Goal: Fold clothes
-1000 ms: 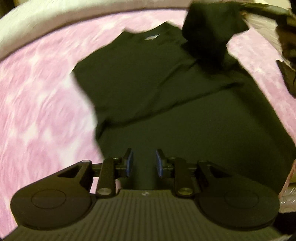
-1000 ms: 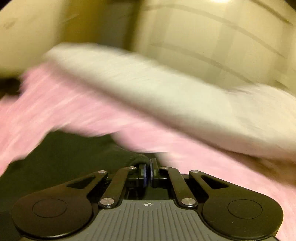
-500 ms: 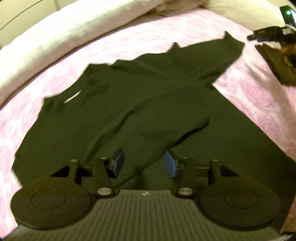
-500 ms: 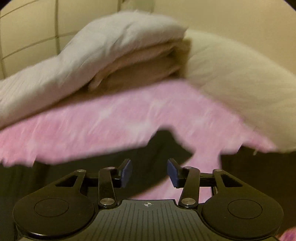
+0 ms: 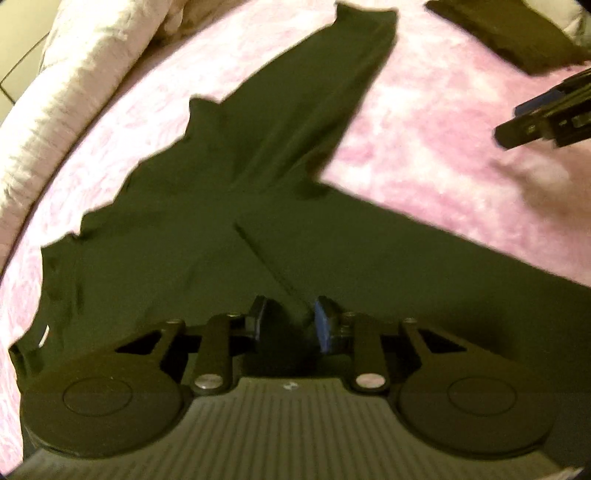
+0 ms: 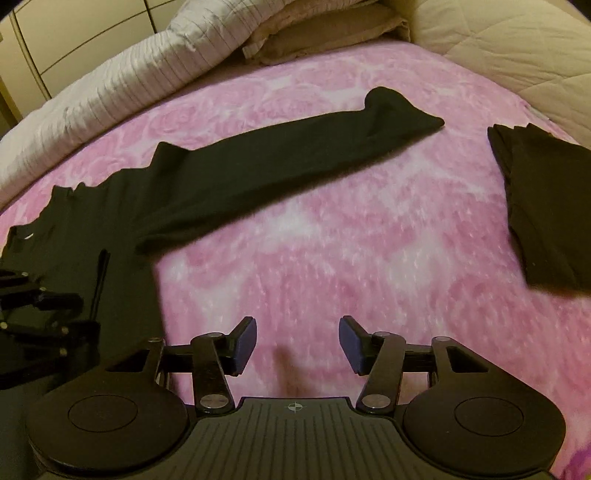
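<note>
My left tool [image 5: 288, 325] sits low over the black shirt [image 5: 221, 221], fingers spread with a gap between the blue pads [image 5: 322, 328]. A folded edge of the shirt runs diagonally down into that gap, but the pads aren't pressed on it; can't tell if either pad touches the cloth.

My right tool [image 6: 297, 345] is spread wide, nothing between the fingers, over bare pink bedspread [image 6: 332, 240] just beside the shirt's right edge. In the left view the right tool [image 5: 546, 118] shows at the far right edge, apart from the shirt.

Shirt [image 6: 110, 206] lies flat on the bed, body on the left side of the right view. One long sleeve [image 6: 295, 155] is stretched out straight across the bedspread, away from the body, cuff end slightly bunched. Same sleeve [image 5: 332, 85] in the left view runs up toward the top of the frame. Neck area with a small white tag [image 5: 43, 334] sits at the far left of the left view.

A second dark folded garment [image 6: 546, 206] lies on the bedspread to the right, well apart from the shirt. Same one [image 5: 502, 37] is top right in the left view.

White duvet [image 6: 110, 85] and beige pillows [image 6: 325, 33] are piled along the far side of the bed; a quilted cream cover [image 6: 498, 48] is at the right.

Left view is a bit blurred.
</note>
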